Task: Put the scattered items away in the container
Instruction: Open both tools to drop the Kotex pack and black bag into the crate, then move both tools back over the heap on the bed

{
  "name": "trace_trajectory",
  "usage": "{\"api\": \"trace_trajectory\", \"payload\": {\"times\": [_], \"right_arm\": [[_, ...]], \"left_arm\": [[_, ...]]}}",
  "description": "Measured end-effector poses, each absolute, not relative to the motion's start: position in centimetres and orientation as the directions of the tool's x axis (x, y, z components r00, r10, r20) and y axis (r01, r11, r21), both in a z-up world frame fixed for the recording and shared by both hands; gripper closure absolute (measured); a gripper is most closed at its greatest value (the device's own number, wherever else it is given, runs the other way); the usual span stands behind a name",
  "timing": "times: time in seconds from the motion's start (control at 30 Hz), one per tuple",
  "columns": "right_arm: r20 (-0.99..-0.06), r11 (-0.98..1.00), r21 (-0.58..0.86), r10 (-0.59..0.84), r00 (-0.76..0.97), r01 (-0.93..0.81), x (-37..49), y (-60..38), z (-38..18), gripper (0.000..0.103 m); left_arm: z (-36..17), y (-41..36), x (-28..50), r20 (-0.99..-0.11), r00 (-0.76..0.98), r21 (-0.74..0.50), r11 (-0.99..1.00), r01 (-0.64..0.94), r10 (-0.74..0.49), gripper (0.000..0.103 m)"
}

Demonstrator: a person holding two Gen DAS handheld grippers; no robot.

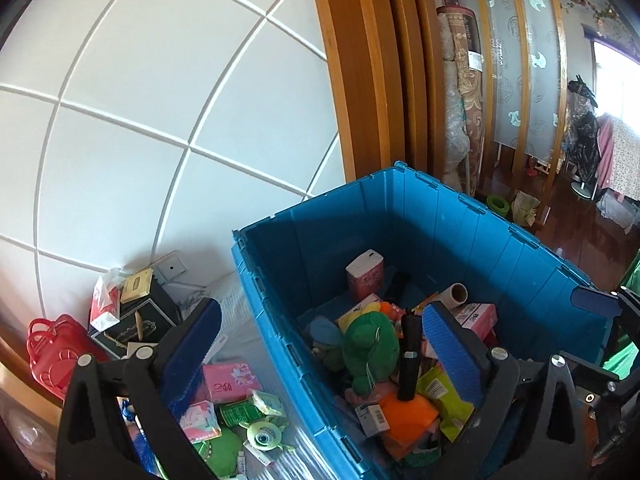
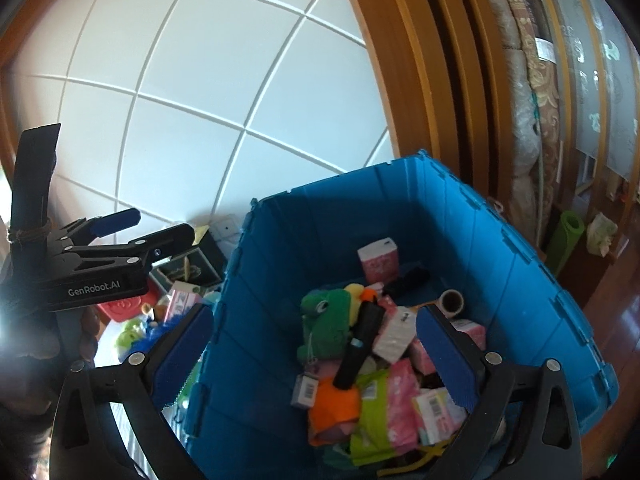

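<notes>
Plainly, "GenRobot.AI" on left hand-held gripper (image 2: pixel 116 236), barcoded packets (image 2: pixel 436 410) in blue bin (image 2: pixel 520 264)

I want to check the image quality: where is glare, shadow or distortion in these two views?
Left wrist view: the window at far right is blown out, the wall grid bows from the fisheye. Right wrist view: a flare whitens the left edge, the bin has its left inner wall in shadow.
</notes>
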State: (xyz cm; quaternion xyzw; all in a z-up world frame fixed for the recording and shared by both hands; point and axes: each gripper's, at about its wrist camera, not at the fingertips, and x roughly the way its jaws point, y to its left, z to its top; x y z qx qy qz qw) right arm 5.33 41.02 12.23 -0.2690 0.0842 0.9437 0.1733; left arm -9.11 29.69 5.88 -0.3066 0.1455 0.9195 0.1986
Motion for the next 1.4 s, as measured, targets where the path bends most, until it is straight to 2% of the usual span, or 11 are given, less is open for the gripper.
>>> {"api": "trace_trajectory", "payload": {"times": [0.27,0.5,0.8,1.1,1.4], "right_arm": [[-0.560,-0.958,0.035,0.216,-0.800,-0.284,2.6,33.3,10.8,0.000],[-0.611,-0.983,-0.006,0.147,-0.778,-0.182,-0.8,26.4,8.4,0.000],[-0.670,-0.995,-0.034,0.089,-0.737,-0.089,-5.1,19.4,4.2,0.000],[-0.743,-0.997,-0.077,0.079,-0.665,-0.032,-9.6,13.7,-2.6,0.000],[-0.833,-0.993,-0.105,0.113,-0.541,-0.046,-13.2,10.9,-12.2,0.000]], "left_arm": [[3.1,20.8,-6.5,-0.653,-0.727,0.118,-0.919,-0.377,0.214,0.001],[-0.9,11.1,-5.2,-0.704,-0.690,0.043,-0.959,-0.279,0.169,0.001],[-6.5,-2.1,-4.0,-0.768,-0.639,0.027,-0.995,-0.096,0.041,0.001],[-12.8,-12.6,-2.1,-0.830,-0.556,0.041,-0.999,-0.001,-0.034,0.001],[-20.2,-19.5,-2.4,-0.873,-0.488,0.026,-1.000,-0.018,-0.014,0.004]]}}
